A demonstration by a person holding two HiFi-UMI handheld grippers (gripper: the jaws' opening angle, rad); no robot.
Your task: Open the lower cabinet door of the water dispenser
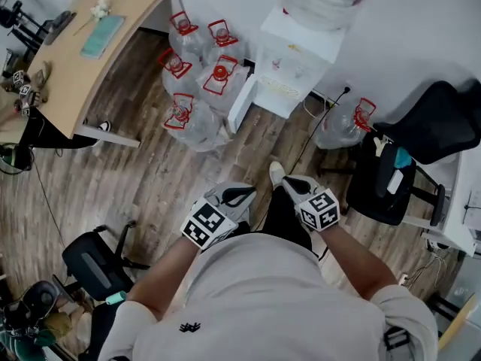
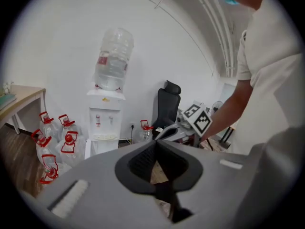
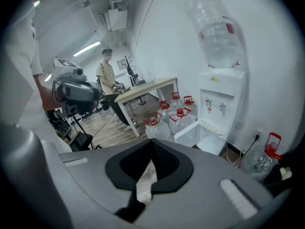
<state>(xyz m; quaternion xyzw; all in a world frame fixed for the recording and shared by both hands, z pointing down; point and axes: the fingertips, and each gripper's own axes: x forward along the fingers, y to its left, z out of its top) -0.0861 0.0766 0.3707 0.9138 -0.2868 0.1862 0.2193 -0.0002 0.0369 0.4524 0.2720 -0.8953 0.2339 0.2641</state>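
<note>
The white water dispenser stands against the wall with a big clear bottle on top. Its lower cabinet door hangs swung out to the left, and the cabinet interior shows white. The right gripper view has the same dispenser and its open door. Both grippers are held close to the person's chest, well back from the dispenser. My left gripper has its jaws together with nothing between them. My right gripper is shut and empty too.
Several water jugs with red handles crowd the floor left of the dispenser; another jug lies to its right by a power cord. A black chair stands right, a wooden desk left, an office chair lower left. A person stands far back.
</note>
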